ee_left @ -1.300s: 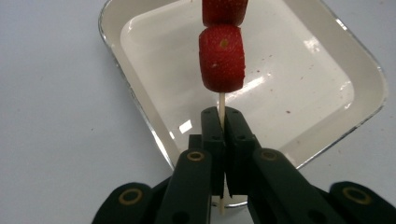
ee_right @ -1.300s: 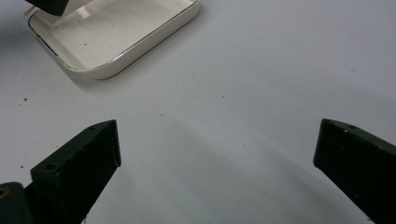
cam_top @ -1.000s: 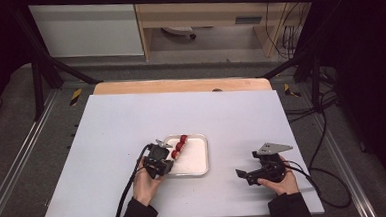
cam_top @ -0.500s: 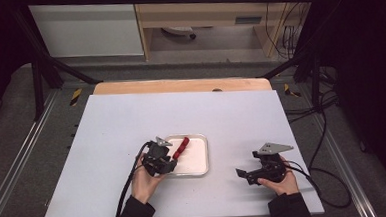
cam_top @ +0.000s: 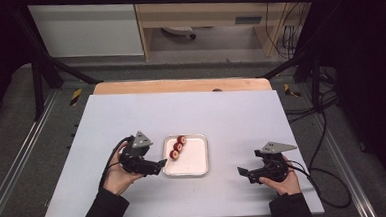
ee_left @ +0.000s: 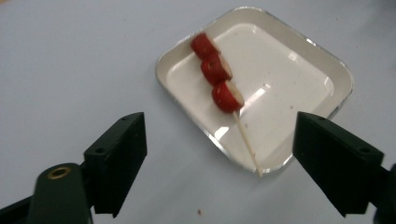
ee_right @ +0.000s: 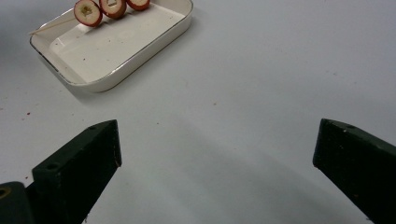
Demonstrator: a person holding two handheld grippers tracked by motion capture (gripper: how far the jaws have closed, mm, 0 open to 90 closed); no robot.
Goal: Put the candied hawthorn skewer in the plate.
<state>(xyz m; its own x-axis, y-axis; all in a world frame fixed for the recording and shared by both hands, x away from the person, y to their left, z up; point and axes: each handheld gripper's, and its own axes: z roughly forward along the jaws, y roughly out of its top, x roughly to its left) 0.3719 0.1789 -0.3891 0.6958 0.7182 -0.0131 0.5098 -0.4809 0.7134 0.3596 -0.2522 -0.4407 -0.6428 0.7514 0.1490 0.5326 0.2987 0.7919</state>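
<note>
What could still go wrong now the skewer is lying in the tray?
1. The skewer lies along one edge of the tray, and its bare stick end rests over the rim; a brush from the left gripper, whose open jaws have just been opening with nothing between them, could flip it out.
2. The tray sits loose on the table, so a knock might slide it.

The high view is looking forward and down over the whole desk (cam_top: 131, 116) from above. Each tongs camera is looking close along its own jaws, and all three are sharing the white tray (cam_top: 196, 158).
</note>
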